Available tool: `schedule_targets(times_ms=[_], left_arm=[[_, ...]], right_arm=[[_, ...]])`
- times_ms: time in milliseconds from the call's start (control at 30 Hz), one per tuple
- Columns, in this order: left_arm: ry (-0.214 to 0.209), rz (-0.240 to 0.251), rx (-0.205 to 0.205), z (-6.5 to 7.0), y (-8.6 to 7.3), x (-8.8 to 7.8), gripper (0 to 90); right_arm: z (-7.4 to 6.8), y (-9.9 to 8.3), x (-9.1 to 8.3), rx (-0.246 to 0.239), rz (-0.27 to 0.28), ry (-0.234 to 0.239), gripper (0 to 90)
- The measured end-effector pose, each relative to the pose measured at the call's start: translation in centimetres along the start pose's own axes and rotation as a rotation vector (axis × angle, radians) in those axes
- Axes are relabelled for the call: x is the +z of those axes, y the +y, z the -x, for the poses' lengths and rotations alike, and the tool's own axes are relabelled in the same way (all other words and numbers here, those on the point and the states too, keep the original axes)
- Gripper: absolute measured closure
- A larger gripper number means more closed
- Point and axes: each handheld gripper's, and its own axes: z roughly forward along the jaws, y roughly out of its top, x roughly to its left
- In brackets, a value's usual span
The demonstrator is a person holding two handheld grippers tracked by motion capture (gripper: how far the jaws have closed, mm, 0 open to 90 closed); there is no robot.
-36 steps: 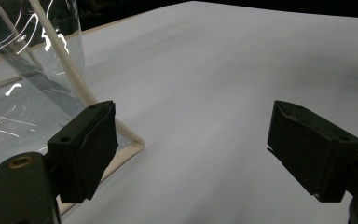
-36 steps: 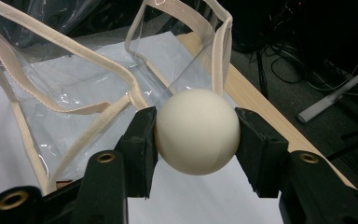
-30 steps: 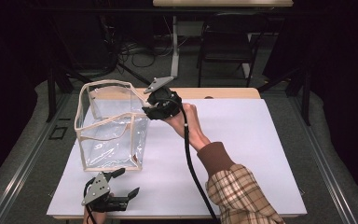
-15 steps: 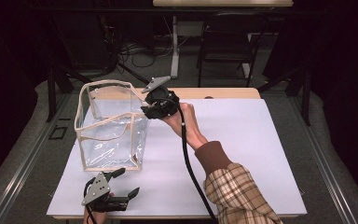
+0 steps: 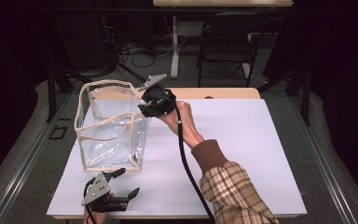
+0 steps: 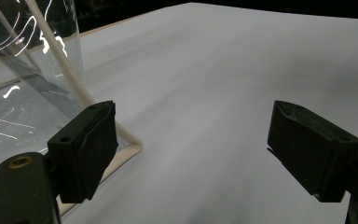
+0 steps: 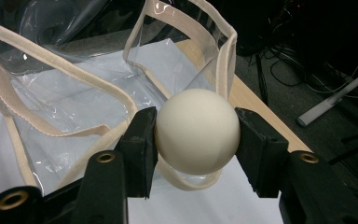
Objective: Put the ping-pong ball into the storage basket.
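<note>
- barely a shift since a moment ago: right gripper (image 5: 145, 105) has edged a touch nearer the bag's rim, left one hasn't budged.
- near edge of the desk (image 5: 261, 154), toward its left corner: left gripper (image 5: 121, 183) rests in a hand, jaws spread wide, nothing between them.
- from the left gripper view those pads (image 6: 86, 149) frame bare white desk, with the bag's bottom corner just beside the left pad.
- further in, left half of the desk: clear bag (image 5: 109, 135) with cream trim stands upright, mouth open.
- at the bag's far right corner: right gripper, held by a hand with a plaid sleeve (image 5: 233, 196), sits up at the rim.
- its jaws are clamped on a cream ball (image 7: 196, 131), one pad on each side.
- ball hangs just over the bag's rim, off the desk, the open bag right behind and below it.
</note>
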Motion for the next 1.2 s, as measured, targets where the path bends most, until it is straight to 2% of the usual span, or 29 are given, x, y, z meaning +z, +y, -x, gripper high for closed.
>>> schedule_targets(times_ms=[200, 567, 1200], left_arm=[[0.002, 0.002, 0.002, 0.0, 0.0, -0.1, 16.1], [0.002, 0.002, 0.000, -0.1, 0.0, 0.0, 16.1], [0.000, 0.003, 0.001, 0.0, 0.0, -0.1, 16.1]], right_arm=[[-0.2, 0.4, 0.4, -0.011, -0.008, 0.000, 51.0], [-0.2, 0.9, 1.1, 0.004, -0.006, -0.002, 51.0], [-0.6, 1.8, 2.3, -0.006, -0.005, 0.005, 51.0]])
